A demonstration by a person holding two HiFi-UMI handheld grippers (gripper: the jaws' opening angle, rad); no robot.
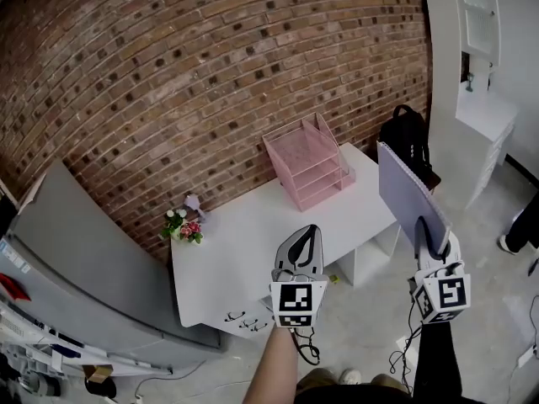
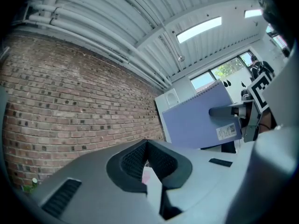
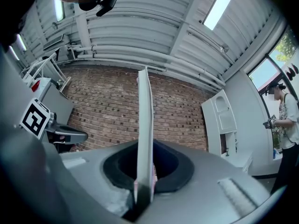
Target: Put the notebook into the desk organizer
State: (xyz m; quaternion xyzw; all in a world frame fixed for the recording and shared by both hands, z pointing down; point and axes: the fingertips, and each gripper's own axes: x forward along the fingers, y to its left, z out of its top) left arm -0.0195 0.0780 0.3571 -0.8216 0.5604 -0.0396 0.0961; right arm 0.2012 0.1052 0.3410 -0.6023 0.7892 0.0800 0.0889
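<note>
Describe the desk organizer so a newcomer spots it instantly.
Find the red brick wall, then the white rectangular desk against it. At the desk's right end stands the pink wire-mesh stacked-tray organizer, the only tiered rack, unlike the small flower bunch at the left end.

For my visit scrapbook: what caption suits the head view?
Right gripper holds a lilac notebook; pink desk organizer waits on the white desk.

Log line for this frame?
right gripper: shut on notebook, upright | left gripper: shut, empty | pink desk organizer: on white desk | notebook: not yet inside
</note>
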